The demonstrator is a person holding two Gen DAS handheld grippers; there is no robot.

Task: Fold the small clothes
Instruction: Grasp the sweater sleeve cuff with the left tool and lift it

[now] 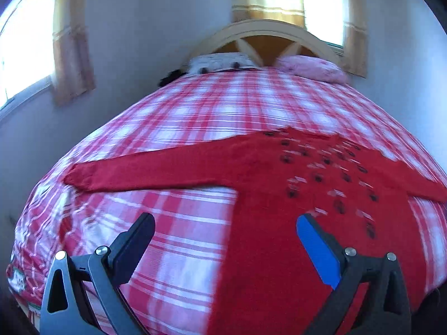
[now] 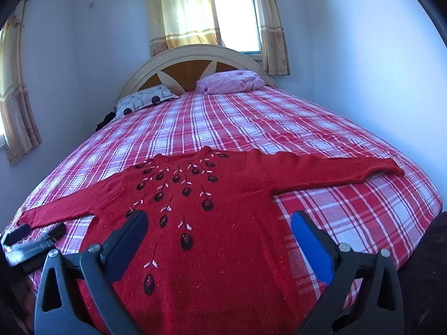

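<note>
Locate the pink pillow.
The pink pillow sits at the far right of the bed's head, against the headboard, right of the patterned pillow in the right wrist view.

Left claw and right claw both gape wide, gripping nothing.

Bed: I see red-and-white plaid cover, filling the room's middle.
Headboard: arched, cream and wood, at the bed's far end.
Pillows: patterned one and pink one below the headboard.
Window: bright, behind the headboard, yellow curtains.
Walls: pale.
</note>
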